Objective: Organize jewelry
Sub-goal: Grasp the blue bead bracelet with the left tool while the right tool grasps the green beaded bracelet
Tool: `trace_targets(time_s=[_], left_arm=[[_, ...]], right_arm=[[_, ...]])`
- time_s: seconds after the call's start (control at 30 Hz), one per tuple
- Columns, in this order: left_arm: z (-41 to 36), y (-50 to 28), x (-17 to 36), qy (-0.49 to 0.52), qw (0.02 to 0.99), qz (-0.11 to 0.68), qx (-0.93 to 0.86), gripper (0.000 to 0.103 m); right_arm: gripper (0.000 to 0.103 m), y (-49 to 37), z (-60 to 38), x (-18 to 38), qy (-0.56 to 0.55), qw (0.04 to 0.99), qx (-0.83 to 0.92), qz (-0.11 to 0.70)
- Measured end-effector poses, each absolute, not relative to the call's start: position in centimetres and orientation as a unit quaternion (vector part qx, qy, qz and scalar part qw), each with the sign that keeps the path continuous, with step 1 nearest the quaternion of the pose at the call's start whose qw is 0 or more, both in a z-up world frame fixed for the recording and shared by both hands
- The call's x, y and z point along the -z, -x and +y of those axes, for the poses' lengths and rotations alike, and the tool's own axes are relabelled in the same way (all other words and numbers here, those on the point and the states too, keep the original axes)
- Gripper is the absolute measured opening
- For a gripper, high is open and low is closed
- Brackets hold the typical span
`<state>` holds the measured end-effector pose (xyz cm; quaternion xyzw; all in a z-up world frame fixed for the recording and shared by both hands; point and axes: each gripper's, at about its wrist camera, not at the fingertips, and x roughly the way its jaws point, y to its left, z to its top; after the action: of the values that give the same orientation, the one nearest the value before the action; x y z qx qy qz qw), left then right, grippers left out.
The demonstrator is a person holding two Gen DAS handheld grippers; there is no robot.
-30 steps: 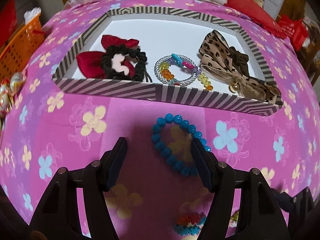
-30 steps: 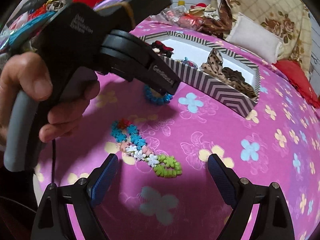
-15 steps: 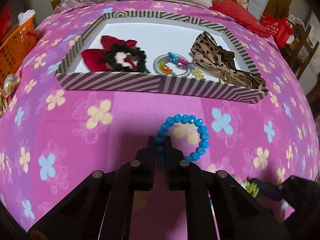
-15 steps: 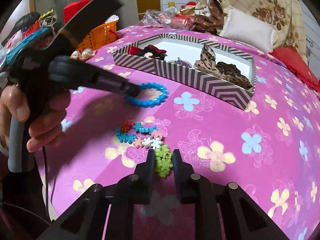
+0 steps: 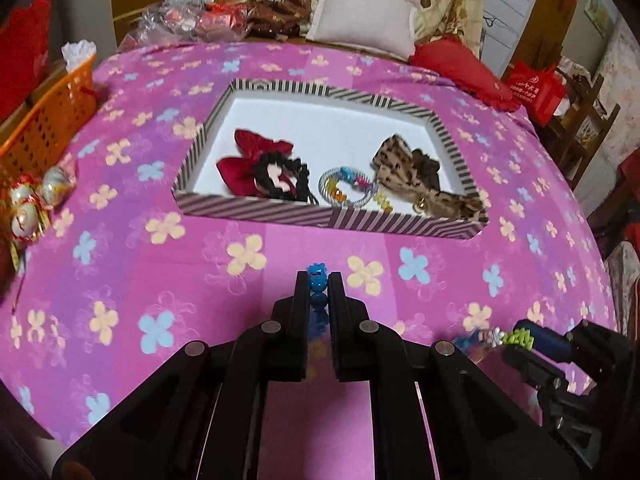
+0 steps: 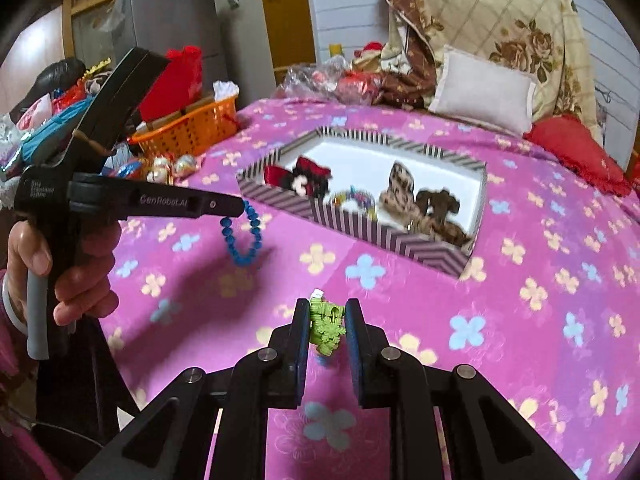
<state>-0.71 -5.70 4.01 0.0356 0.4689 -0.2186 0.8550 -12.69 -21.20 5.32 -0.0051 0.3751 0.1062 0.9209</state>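
Note:
My left gripper [image 5: 319, 285] is shut on a blue bead bracelet [image 5: 318, 289] and holds it above the pink flowered cloth. In the right wrist view the bracelet [image 6: 241, 235] hangs from the left gripper [image 6: 240, 207]. My right gripper [image 6: 327, 312] is shut on a multicoloured flower-bead bracelet [image 6: 327, 323], whose green end shows between the fingers. It also shows in the left wrist view [image 5: 494, 337]. The striped jewelry box [image 5: 280, 210] lies ahead, holding a red bow with a black scrunchie [image 5: 264, 168], a beaded bracelet [image 5: 347, 186] and a leopard bow [image 5: 416, 176].
An orange basket [image 5: 44, 120] stands at the cloth's left edge, with shiny ornaments [image 5: 36, 196] beside it. Pillows and bedding [image 5: 364, 24] pile up behind the box. A red bag [image 5: 538, 88] and a wooden rack stand at the right.
Both grippers closed on their bracelets, then lifted them off the cloth and drew back from the box. The blue bracelet now hangs in the air.

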Motion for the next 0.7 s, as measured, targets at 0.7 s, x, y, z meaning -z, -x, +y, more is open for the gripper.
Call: trace_targets(time_s=[0.7], left_arm=[[-5.7, 0.0, -8.1, -0.051, 0.877, 0.435, 0.197, 0.007]], right_arm=[[0.017, 9.3, -21.6, -10.1, 0.011, 0.933, -0.100, 0.346]])
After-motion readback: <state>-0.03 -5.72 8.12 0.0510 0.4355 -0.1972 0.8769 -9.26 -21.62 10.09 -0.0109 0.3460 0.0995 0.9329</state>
